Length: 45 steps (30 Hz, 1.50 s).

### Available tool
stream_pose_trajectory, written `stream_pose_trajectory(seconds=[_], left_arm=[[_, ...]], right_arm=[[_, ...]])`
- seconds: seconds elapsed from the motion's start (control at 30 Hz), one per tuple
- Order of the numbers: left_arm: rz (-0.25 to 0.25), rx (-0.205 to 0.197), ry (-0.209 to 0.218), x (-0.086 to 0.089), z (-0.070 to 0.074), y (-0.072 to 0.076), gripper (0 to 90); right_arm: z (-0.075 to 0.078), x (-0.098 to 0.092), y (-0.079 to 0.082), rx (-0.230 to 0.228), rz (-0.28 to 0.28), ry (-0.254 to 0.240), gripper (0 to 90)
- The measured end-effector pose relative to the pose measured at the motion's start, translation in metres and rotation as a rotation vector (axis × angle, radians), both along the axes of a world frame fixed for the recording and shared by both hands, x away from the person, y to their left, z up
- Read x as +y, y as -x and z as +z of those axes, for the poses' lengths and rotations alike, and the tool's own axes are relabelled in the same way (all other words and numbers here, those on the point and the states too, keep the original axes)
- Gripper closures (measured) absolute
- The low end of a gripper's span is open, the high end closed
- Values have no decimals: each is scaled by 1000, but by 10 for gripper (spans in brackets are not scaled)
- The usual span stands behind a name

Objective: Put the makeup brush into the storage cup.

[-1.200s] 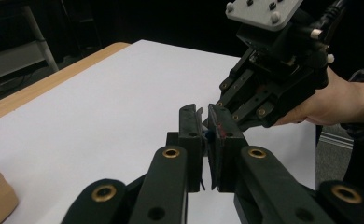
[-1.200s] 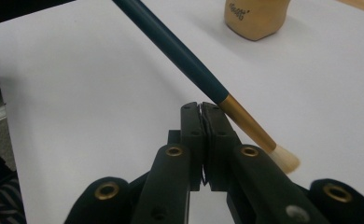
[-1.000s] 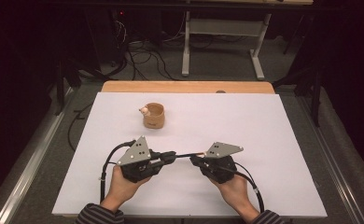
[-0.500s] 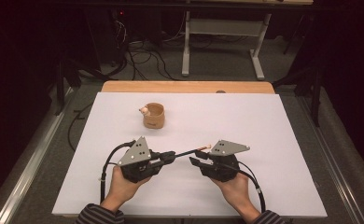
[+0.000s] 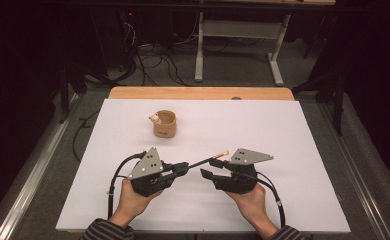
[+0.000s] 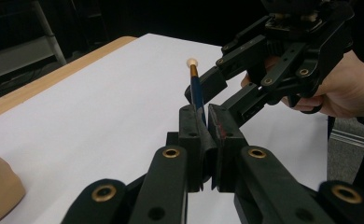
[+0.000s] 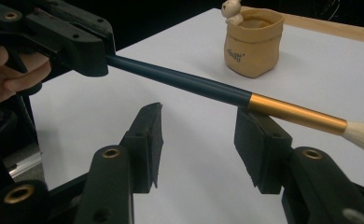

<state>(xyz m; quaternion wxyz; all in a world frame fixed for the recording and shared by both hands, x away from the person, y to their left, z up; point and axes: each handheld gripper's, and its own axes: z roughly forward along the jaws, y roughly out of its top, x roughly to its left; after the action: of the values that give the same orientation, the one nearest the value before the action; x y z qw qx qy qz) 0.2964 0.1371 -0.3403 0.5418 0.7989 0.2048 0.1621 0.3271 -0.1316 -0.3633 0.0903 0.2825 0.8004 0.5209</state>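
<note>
While the left gripper (image 5: 183, 168) stays clamped on the dark-blue handle of the slim paintbrush (image 5: 206, 159) with its gold ferrule and pale bristle tip, the right gripper (image 7: 196, 135) has just been opening — its jaws now stand apart, pads clear of the handle, which crosses just above them. So the brush has passed to the left gripper alone. A tan sack-shaped ceramic cup (image 5: 165, 123) waits on the white table (image 5: 303, 150) beyond both grippers — likely the brush's destination.

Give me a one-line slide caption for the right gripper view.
Right gripper jaws just opened beneath a dark-handled brush held by the left gripper, tan pot behind.
</note>
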Motion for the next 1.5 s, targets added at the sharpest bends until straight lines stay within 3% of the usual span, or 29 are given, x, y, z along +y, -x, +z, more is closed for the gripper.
stream_pose_trajectory(seconds=[0.43, 0.87, 0.93, 1.03, 1.23, 1.27, 1.37, 1.5], left_arm=[[4, 1, -16, -4, -3, 0, 851], [-11, 6, -76, -17, -14, 1, 851], [-16, 8, -81, -21, -16, 2, 851], [-26, 13, -97, -24, -20, 2, 852], [-45, 22, -119, -29, -27, 1, 853], [-49, 25, -119, -30, -27, 1, 900], [-55, 16, -138, -32, -28, 2, 900], [-58, 20, -132, -32, -28, 1, 885]], right_arm=[[2, -4, -2, 28, 1, -86, 509], [5, -9, -4, 45, -6, -162, 516], [6, -10, -5, 50, -6, -181, 542], [7, -11, -4, 51, 5, -212, 681], [8, -11, -4, 83, 82, -249, 836], [8, -11, -4, 81, 79, -246, 845], [7, -10, -4, 87, 97, -236, 850], [9, -9, -3, 73, 95, -213, 852]])
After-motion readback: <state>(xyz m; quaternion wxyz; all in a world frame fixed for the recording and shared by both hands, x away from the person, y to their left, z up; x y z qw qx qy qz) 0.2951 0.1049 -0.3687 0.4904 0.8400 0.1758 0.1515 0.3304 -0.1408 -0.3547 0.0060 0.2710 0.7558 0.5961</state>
